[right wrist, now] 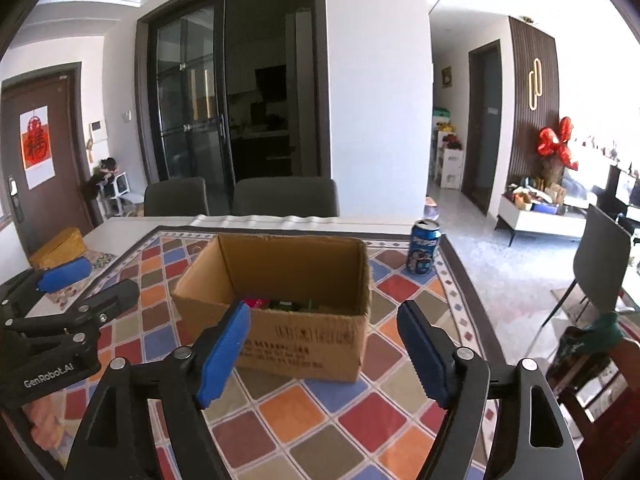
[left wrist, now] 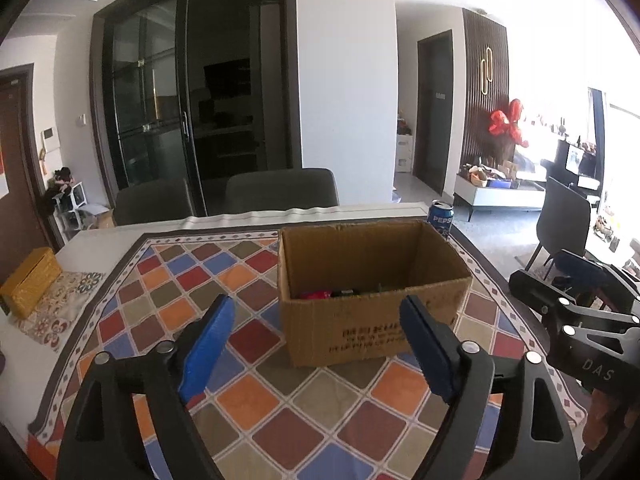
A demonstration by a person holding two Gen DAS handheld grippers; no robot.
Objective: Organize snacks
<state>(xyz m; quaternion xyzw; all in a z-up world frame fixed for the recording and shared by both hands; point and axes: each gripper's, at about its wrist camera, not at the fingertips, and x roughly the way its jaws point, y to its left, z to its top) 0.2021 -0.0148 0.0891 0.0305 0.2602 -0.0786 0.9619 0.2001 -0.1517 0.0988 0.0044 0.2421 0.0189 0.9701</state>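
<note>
Brown corrugated cardboard box (left wrist: 372,280) is sitting open-topped on the multicoloured diamond-patterned tablecloth (left wrist: 256,400), and a red packet and some dark wrappers (right wrist: 280,304) are lying at its bottom, so some snacks look packed already. The left gripper (left wrist: 316,348) is hovering short of the box, blue pads spread wide and holding nothing; the right gripper (right wrist: 324,352) is doing likewise. A blue Pepsi can (right wrist: 424,246) is standing outside, beyond the box's far right corner, possibly still waiting.

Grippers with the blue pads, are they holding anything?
No. The left hand-held gripper and right hand-held gripper are both open and empty, short of the cardboard box.
</note>
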